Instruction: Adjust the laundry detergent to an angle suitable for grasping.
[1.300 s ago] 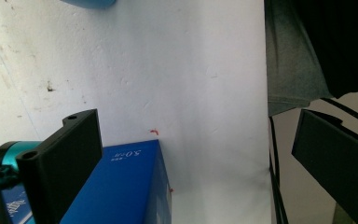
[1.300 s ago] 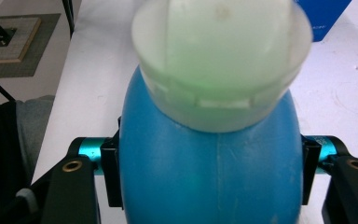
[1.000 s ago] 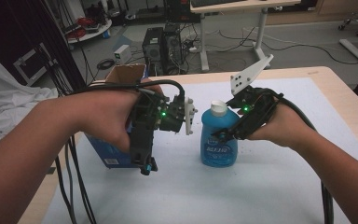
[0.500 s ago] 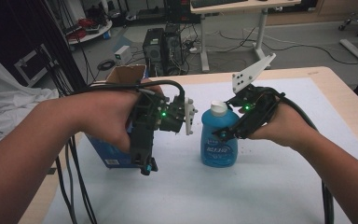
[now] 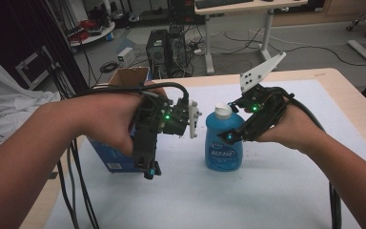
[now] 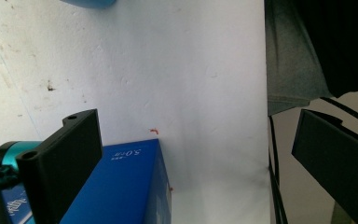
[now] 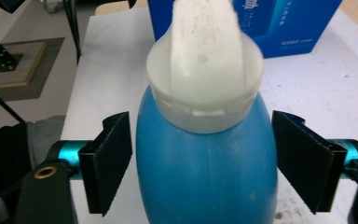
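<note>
Right gripper view cuts off the blue bottle's [image 7: 205, 172] base between the just-opened right gripper [image 7: 204, 163] jaws, pads clear.

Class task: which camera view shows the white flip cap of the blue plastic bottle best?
The right gripper view: the white flip cap is close, central and sharp there. The high view shows it small atop the blue plastic bottle. The left gripper view catches just a blue sliver at its top edge.
</note>
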{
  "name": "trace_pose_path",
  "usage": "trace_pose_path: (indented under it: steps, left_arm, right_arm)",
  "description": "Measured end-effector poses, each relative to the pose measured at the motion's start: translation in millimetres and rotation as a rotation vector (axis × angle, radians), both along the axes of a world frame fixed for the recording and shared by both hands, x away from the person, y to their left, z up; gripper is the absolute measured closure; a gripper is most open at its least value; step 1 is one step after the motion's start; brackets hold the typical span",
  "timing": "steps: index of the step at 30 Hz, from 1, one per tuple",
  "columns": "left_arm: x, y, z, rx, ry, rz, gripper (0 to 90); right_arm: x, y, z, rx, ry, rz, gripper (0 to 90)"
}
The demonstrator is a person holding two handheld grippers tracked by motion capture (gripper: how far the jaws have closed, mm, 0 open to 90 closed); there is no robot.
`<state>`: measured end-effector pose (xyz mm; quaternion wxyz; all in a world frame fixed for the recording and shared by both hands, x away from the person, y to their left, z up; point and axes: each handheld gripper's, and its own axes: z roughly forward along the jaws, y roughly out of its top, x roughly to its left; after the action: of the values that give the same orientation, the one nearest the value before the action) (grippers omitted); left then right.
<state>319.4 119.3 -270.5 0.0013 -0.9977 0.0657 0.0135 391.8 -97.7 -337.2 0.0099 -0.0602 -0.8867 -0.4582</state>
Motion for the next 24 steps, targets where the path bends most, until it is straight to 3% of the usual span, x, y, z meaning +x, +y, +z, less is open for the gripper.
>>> trace_pose_path:
  steps: [24]
  left_arm:
    - [-2.6, -3.8, 2.0, 0.009, 0.002, -0.001, 1.7]
  right_arm:
    - [-1.8, -21.6, 11.0, 0.026, -0.028, -0.101, 11.0]
